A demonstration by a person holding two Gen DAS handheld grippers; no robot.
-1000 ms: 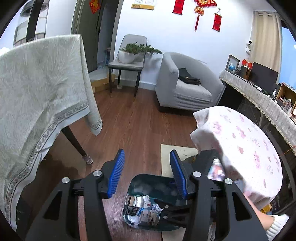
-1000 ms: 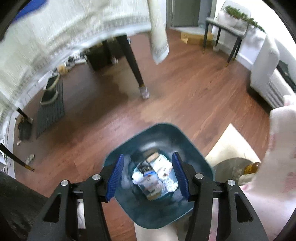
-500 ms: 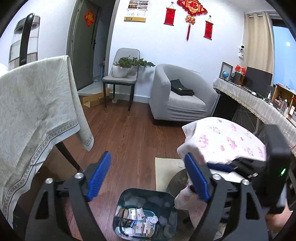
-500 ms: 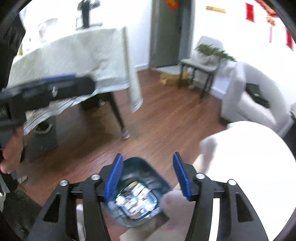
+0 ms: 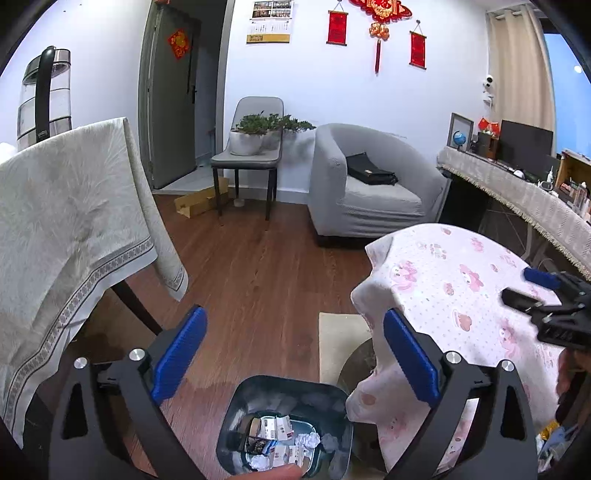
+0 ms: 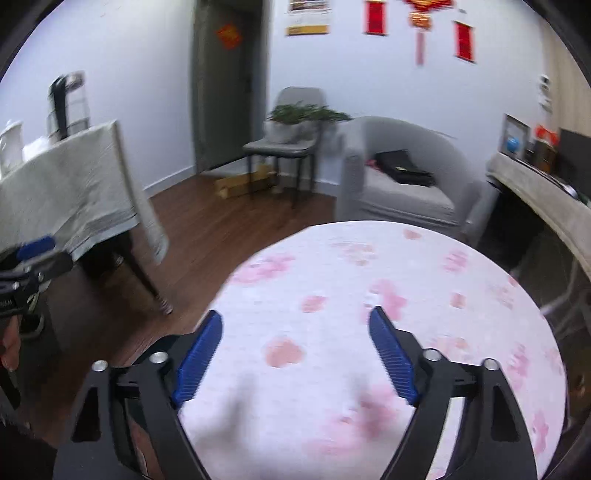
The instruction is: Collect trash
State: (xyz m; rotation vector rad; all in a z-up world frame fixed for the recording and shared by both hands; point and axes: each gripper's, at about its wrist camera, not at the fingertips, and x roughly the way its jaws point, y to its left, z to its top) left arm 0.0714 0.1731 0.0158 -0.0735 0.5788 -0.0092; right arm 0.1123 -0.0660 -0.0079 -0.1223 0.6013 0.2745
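White walls (image 5: 314,92) with red hangings (image 5: 378,14), dark wood floor (image 5: 258,266). Grey armchair (image 5: 369,184), chair with potted plant (image 5: 255,136), grey door (image 5: 170,110), curtain (image 5: 517,74) at right.

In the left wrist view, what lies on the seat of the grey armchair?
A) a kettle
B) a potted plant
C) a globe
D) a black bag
D: a black bag lies flat on the seat of the grey armchair; the potted plant stands on the chair beside it.
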